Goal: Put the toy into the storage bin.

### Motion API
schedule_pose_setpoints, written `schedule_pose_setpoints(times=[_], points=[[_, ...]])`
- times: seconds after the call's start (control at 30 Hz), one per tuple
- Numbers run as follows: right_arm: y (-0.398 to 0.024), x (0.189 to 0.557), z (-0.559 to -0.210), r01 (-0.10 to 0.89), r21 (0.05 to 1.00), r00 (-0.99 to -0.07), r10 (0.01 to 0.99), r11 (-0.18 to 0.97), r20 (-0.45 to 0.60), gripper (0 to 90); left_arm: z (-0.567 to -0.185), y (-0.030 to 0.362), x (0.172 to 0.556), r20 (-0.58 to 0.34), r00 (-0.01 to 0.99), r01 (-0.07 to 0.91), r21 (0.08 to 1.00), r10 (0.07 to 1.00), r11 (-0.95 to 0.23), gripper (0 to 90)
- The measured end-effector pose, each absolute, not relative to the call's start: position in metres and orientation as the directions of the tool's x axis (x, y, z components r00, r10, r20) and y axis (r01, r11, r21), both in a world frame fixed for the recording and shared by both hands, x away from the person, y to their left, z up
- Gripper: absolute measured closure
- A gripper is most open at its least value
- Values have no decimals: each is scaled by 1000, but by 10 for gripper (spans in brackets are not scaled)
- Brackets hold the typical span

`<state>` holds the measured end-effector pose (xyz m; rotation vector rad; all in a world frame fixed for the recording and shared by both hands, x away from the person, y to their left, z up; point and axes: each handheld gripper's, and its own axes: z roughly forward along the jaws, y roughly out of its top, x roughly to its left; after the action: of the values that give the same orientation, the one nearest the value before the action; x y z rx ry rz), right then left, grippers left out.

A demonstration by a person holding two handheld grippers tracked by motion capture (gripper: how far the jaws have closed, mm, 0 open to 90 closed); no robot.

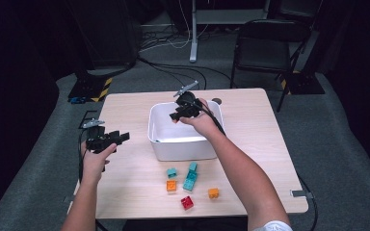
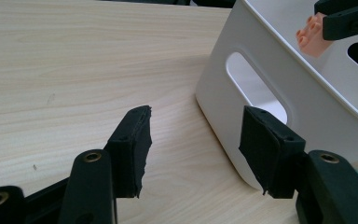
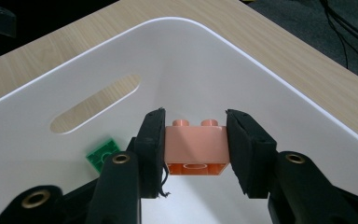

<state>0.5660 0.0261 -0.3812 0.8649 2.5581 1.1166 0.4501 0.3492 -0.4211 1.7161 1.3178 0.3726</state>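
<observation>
Around me: white bin (image 1: 183,147) mid-table; six loose bricks (image 1: 189,184) on the wood at its 6 o'clock; a green plate (image 3: 102,154) on the bin floor, at 9 o'clock from my right jaws.
In the way: the bin's near wall with its handle slot stands just ahead of my left gripper (image 2: 193,144).
Left gripper: released, jaws wide, nothing between them.
Right gripper (image 3: 195,147): clenched on the peach brick (image 3: 196,148), over the bin's inside.
Brick's lie: studs up, long axis running jaw to jaw, 9 to 3 o'clock.

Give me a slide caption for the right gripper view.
Right gripper holding a peach brick over the white bin, green piece inside.
</observation>
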Motion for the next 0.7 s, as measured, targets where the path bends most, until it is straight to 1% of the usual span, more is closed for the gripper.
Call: schedule_pose_setpoints(times=[0.03, 0.2, 0.27, 0.4, 0.47, 0.5, 0.53, 0.6, 0.63, 0.7], points=[[26, 566, -381, 444, 722, -795, 605, 531, 44, 576, -421, 349, 450, -276, 384, 606, 795, 881, -15, 426], [24, 565, -379, 438, 733, -796, 604, 520, 47, 560, -421, 349, 450, -277, 383, 606, 795, 881, -13, 426], [21, 562, -376, 452, 736, -789, 611, 504, 66, 557, -421, 350, 450, -278, 382, 607, 795, 881, -13, 426], [15, 556, -366, 439, 761, -790, 608, 477, 74, 536, -421, 349, 450, -278, 382, 607, 795, 881, -13, 426], [12, 548, -360, 420, 768, -783, 621, 483, 38, 520, -421, 349, 450, -278, 382, 607, 795, 882, -12, 426], [9, 541, -355, 409, 785, -784, 619, 465, 42, 497, -421, 349, 450, -278, 381, 607, 794, 882, -12, 425], [9, 541, -355, 409, 785, -784, 619, 465, 42, 497, -421, 349, 450, -278, 381, 607, 794, 882, -12, 425], [6, 531, -348, 381, 800, -798, 602, 463, 31, 480, -422, 349, 450, -275, 380, 605, 796, 883, -13, 423], [5, 526, -346, 388, 798, -798, 602, 462, 39, 476, -421, 349, 450, -273, 381, 607, 794, 883, -17, 422], [4, 519, -342, 367, 802, -808, 588, 471, 24, 464, -421, 349, 450, -272, 380, 607, 795, 884, -16, 421]])
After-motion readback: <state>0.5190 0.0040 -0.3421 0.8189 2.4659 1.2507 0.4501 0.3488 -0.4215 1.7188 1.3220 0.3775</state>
